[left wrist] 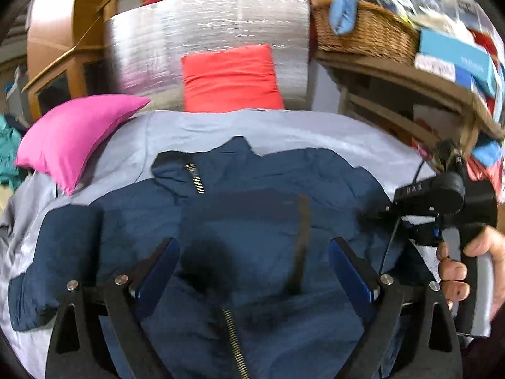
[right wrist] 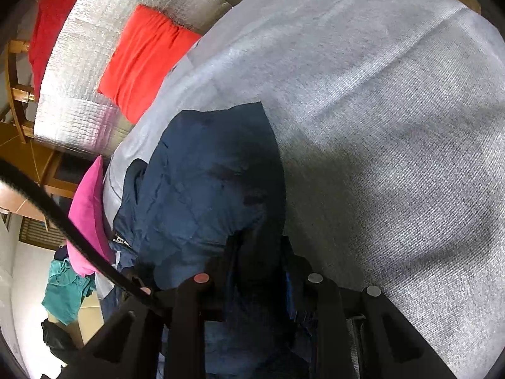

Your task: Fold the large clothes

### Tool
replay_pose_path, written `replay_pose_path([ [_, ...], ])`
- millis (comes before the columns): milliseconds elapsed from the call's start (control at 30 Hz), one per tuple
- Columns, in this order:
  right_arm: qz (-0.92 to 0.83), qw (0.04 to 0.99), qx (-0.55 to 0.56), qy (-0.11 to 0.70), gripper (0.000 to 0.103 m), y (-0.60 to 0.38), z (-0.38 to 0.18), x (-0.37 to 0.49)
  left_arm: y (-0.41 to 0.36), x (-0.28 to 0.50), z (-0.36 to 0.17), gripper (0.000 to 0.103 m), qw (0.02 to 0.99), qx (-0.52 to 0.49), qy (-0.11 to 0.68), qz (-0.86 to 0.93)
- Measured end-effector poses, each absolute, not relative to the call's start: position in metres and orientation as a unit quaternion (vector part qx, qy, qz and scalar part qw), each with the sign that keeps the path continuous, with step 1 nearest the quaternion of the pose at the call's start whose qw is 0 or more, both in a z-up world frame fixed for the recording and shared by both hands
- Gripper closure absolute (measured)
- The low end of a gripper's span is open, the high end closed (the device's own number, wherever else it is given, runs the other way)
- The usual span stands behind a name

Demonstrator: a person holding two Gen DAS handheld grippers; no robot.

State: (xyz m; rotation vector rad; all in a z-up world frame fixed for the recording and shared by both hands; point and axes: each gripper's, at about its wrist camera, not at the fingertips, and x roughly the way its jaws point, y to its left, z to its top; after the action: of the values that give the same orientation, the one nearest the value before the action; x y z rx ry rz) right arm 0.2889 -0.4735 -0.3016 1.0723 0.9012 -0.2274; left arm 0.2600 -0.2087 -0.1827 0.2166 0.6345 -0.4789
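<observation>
Your left gripper (left wrist: 254,267) stood wide apart, holding nothing, above the jacket (left wrist: 221,221) spread on the bed (left wrist: 284,129), while your right gripper (right wrist: 257,252) was clamped on its fabric.

Your left gripper (left wrist: 254,265) has black angular arms with silver round screw heads and blue finger pads (left wrist: 348,268); your right gripper (right wrist: 257,271), lower centre, is the same black frame; a black cable (right wrist: 63,221) crosses its view's left; your hand (left wrist: 470,268) wears nothing visible.
</observation>
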Motion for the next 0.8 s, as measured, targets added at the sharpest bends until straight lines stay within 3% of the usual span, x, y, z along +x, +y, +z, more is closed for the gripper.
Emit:
replay_pose_path([
  [200,-0.096,0.756,0.497,0.416,0.076,-0.475,-0.302,0.287,-0.226,0.281,-0.210,0.011,0.909,0.128,0.338,-0.208],
  [300,-0.095,0.756,0.496,0.417,0.076,-0.475,-0.302,0.287,-0.211,0.293,-0.205,0.060,0.908,0.096,0.350,-0.208],
  [333,-0.095,0.756,0.496,0.417,0.076,-0.475,-0.302,0.287,-0.203,0.297,-0.202,0.071,0.908,0.083,0.351,-0.211],
  [400,-0.096,0.756,0.495,0.417,0.076,-0.474,-0.301,0.287,-0.186,0.303,-0.194,0.083,0.914,0.058,0.347,-0.204],
  [800,-0.108,0.756,0.496,0.413,0.076,-0.471,-0.301,0.287,-0.068,0.310,-0.155,0.086,0.932,-0.034,0.323,-0.158],
])
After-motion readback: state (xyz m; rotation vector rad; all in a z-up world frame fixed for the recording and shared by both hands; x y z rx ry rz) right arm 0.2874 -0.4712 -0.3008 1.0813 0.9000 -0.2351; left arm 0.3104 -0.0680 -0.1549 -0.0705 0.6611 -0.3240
